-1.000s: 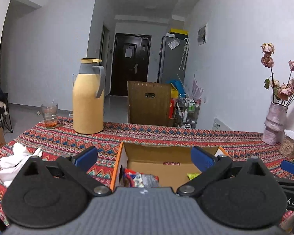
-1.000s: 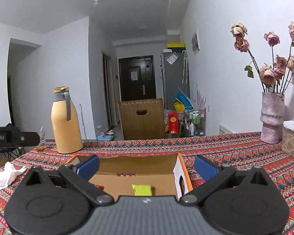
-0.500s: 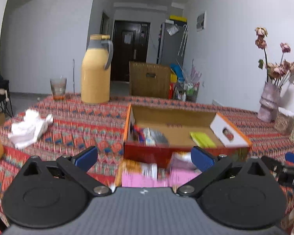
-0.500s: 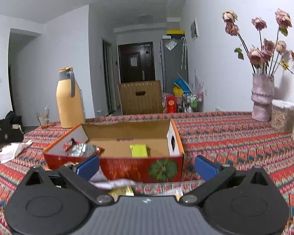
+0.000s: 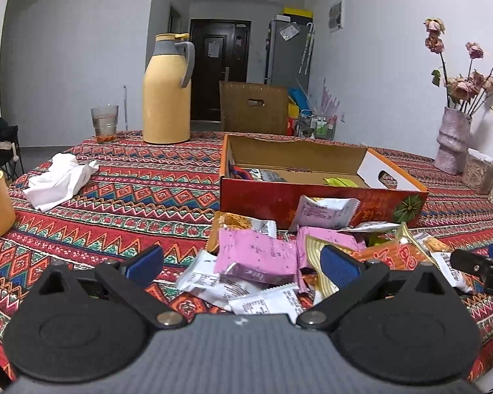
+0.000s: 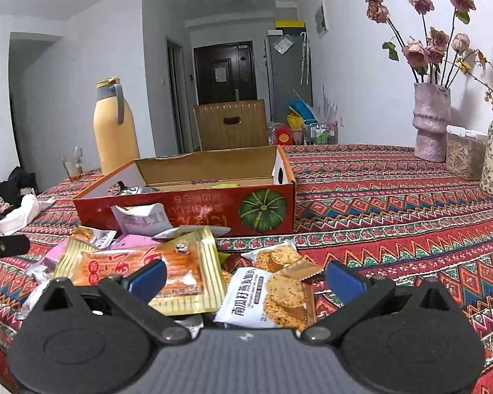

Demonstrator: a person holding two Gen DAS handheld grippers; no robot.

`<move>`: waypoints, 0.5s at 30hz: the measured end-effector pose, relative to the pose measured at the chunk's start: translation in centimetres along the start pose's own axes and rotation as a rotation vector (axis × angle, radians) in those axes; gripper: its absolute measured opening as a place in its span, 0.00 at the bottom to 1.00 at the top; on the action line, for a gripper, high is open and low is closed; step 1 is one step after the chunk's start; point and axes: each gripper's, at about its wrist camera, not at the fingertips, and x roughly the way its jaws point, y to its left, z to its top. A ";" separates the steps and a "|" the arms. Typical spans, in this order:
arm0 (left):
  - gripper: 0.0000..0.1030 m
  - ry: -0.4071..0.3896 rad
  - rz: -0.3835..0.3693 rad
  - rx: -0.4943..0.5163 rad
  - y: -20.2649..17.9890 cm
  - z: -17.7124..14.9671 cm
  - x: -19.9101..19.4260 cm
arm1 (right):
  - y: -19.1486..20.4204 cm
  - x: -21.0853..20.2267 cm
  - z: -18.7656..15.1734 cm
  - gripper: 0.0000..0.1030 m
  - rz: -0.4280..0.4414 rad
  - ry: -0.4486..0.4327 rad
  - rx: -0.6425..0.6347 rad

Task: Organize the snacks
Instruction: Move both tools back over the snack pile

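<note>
Both your left gripper (image 5: 241, 264) and right gripper (image 6: 246, 275) hang released, jaws spread, over the loose snack packets (image 6: 167, 262) heaped on the tablecloth (image 6: 394, 203) just before the pumpkin-print box (image 6: 187, 210). Step in hand, by my reading: choosing a pick. Next, lower onto one top packet, e.g. the pink packet (image 5: 256, 254), and clench on it alone.

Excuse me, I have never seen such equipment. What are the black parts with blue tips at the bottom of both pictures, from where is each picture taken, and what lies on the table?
These are two hand-held grippers, each with a camera looking forward along its two fingers. One picture comes from the left gripper, the other from the right gripper. Both are open and hold nothing. On the patterned tablecloth lies a pile of snack packets in front of an open red box that already holds a few packets. Further away stand a yellow jug, a glass, a white cloth and a vase of dried roses.
</note>
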 end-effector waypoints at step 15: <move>1.00 0.012 -0.013 -0.005 0.3 -0.4 0.1 | 0.4 -0.1 -0.2 1.00 -0.019 0.015 -0.018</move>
